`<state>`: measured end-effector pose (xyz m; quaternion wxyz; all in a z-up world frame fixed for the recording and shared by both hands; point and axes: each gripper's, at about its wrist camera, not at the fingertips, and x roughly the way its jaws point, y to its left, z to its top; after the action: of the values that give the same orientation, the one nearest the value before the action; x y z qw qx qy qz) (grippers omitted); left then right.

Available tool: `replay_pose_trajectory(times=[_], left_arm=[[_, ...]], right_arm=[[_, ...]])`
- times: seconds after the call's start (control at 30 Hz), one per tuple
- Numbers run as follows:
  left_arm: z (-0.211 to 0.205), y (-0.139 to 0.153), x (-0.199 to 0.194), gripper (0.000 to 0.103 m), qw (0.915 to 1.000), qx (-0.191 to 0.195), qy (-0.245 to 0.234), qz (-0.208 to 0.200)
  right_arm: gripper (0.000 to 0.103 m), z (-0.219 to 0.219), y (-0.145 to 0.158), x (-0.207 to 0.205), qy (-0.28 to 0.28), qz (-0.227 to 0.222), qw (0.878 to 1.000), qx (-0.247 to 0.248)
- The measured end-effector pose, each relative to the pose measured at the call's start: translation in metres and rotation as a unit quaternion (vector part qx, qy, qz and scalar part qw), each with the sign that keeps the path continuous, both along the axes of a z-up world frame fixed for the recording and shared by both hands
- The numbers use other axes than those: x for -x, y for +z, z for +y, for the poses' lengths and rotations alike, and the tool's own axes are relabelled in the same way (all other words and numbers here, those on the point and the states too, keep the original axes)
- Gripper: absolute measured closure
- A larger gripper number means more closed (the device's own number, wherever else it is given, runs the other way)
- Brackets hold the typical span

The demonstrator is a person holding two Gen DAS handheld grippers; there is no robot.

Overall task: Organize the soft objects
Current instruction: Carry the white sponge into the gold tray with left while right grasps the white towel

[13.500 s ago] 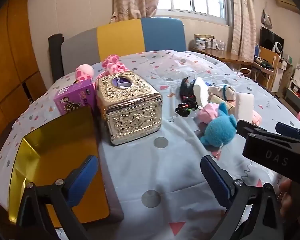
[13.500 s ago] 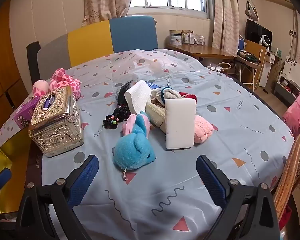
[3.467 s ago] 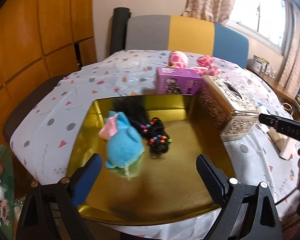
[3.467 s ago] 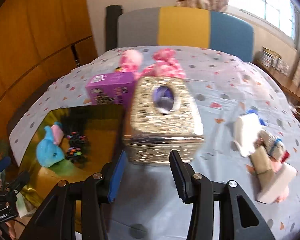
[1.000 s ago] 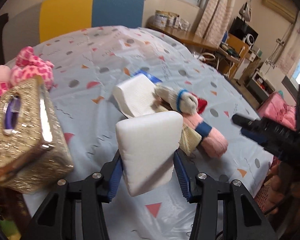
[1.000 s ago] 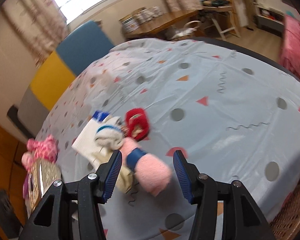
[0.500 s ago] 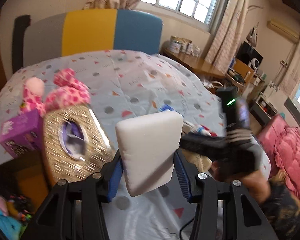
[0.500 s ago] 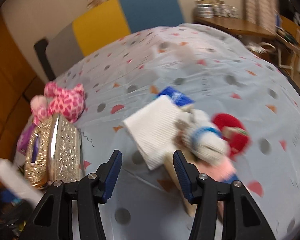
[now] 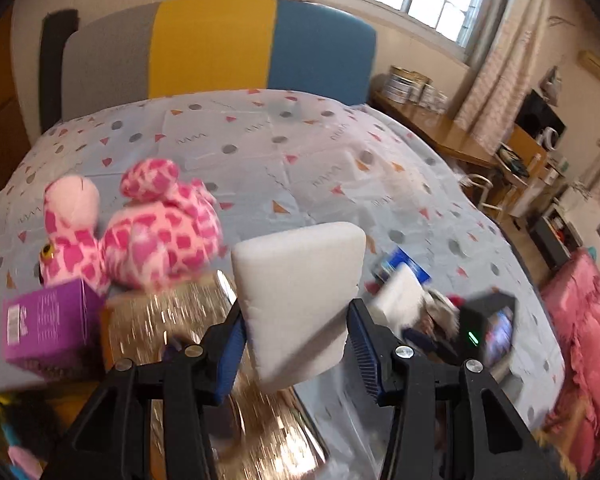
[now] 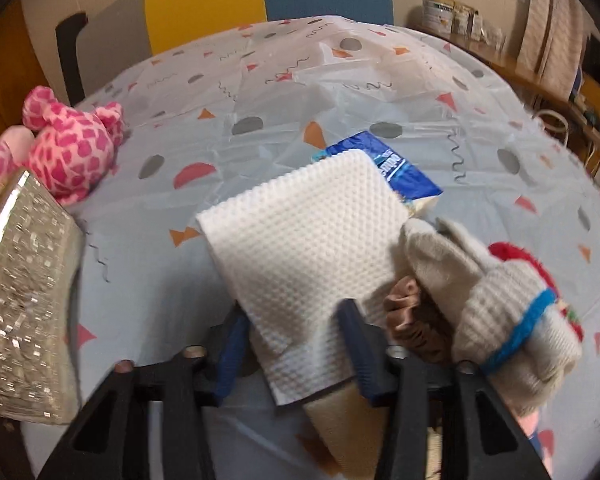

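We see the left gripper (image 9: 296, 344) clamped on the white foam block (image 9: 298, 300), both blue pads pressing its sides; the block stands up ahead of the fingers, above the gold tissue box (image 9: 204, 360). The pink spotted plush (image 9: 148, 228) lies ahead to the left. The right gripper (image 10: 296, 356) has just been closing; the white textured cloth (image 10: 304, 260) sits between its pads, which meet its edges. Grey knitted socks (image 10: 480, 300) lie just right.

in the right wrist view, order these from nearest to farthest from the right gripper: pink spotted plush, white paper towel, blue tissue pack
1. white paper towel, between the right gripper jaws
2. blue tissue pack, just behind the towel, partly under it
3. pink spotted plush, far left on the table
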<state>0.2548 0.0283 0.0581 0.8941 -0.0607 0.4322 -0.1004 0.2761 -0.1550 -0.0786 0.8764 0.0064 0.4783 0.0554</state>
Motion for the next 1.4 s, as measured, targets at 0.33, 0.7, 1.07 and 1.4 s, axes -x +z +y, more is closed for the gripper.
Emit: replay_pose_trajectory(times=[0.33, 0.7, 1.07, 1.4], left_arm=[[0.092, 0.022, -0.034, 0.053, 0.9911, -0.022, 0.127, -0.033], [0.228, 0.002, 0.075, 0.053, 0.9717, -0.039, 0.232, -0.020], [0.212, -0.037, 0.209, 0.052, 0.9779, -0.025, 0.208, -0.009], [0.196, -0.068, 0.194, 0.048, 0.9785, 0.029, 0.203, 0.020]], right_arm=[[0.091, -0.015, 0.002, -0.006, 0.001, 0.010, 0.999, -0.040], [0.090, -0.007, 0.000, -0.003, 0.029, 0.004, 0.999, -0.028], [0.089, -0.002, -0.003, 0.006, 0.036, -0.017, 0.999, -0.005], [0.089, 0.005, -0.002, 0.009, 0.039, -0.022, 0.999, 0.019]])
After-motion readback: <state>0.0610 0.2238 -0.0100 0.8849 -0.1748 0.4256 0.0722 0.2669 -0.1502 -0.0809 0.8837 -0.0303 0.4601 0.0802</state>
